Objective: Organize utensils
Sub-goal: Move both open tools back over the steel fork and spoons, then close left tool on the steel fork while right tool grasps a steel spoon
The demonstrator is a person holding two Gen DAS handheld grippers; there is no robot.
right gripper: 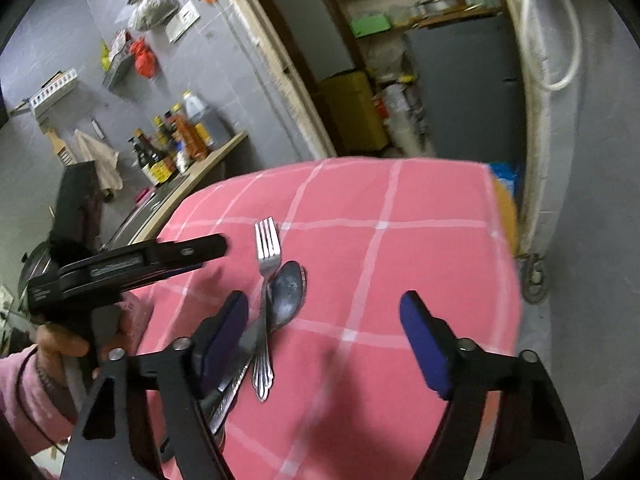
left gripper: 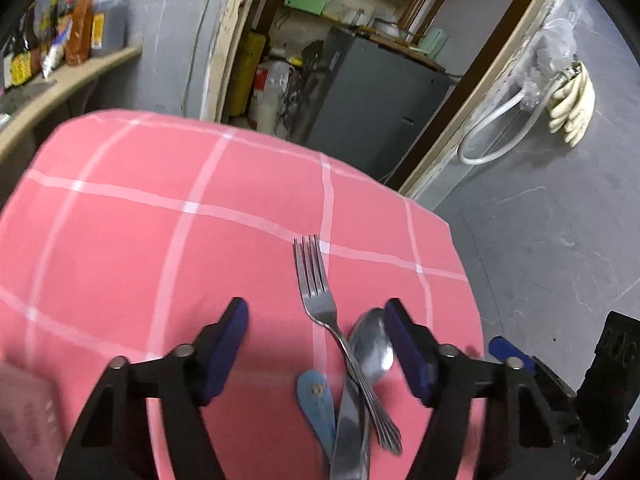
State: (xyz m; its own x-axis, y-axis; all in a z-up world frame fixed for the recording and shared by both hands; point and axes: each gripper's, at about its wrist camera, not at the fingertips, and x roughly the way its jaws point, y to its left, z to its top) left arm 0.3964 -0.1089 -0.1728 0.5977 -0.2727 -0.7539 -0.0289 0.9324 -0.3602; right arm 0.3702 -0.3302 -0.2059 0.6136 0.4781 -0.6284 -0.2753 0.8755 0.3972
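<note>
A table with a pink cloth (left gripper: pixel 160 208) crossed by white lines fills most of both views. Behind it is a grey wall and a doorway with a dark cabinet (left gripper: pixel 372 112) inside. A shelf (left gripper: pixel 60 76) on the left holds bottles (left gripper: pixel 80 28). A white hose (left gripper: pixel 500 128) hangs on the wall at the right.

The left gripper (left gripper: pixel 316 344) hangs over the cloth. Its jaws are apart, and nothing is pinched between them. Its blue pads (left gripper: pixel 228 348) do not press on anything. A hand (right gripper: pixel 60 344) with a pink sleeve holds it.

The right gripper (right gripper: pixel 324 340) is also over the cloth. Its jaws are apart too, with only cloth between them.

The utensils lie in a small pile on the cloth, near the right edge in the left view. A fork (left gripper: pixel 316 284) lies on top, with its prongs pointing away. It crosses over a spoon (left gripper: pixel 372 344), whose bowl is just beside the left gripper's right pad. A knife (left gripper: pixel 348 432) lies under both. A small blue spoon handle (left gripper: pixel 316 400) lies just beside the knife.

In the right view the pile sits next to that gripper's left pad.
</note>
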